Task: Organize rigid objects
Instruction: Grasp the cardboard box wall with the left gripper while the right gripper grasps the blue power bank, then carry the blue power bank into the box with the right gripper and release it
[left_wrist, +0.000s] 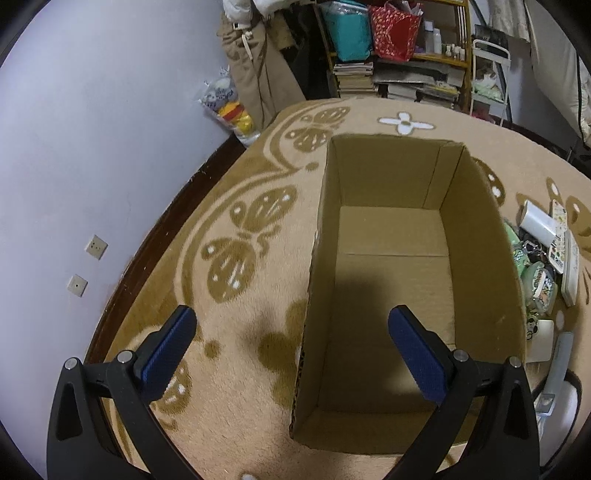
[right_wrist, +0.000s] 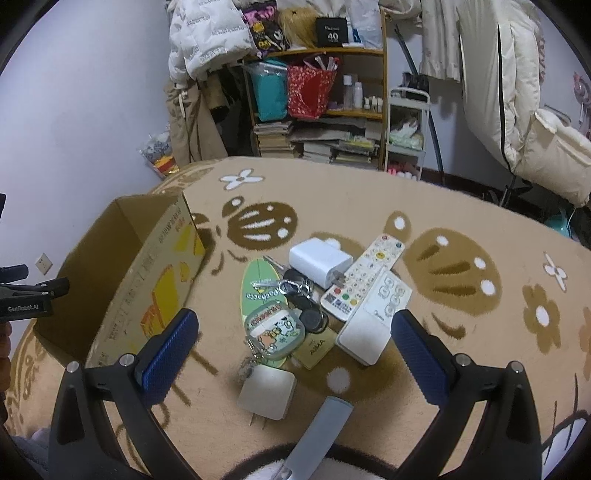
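Both tongs gape wide. The left tongs (left_wrist: 291, 325) hang over the bare cardboard box (left_wrist: 391, 258); only the right tongs (right_wrist: 293, 328) see the whole pile: charger (right_wrist: 319, 260), remote (right_wrist: 364, 275), keys (right_wrist: 299, 295).

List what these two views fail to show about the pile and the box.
- Grey stick-like object, right wrist view: its near end is cut off by the bottom edge.
- Keys: tangled and overlapped, count unclear.
- Pile in left wrist view: mostly hidden behind the cardboard box wall.
- Box print: too blurred to read.
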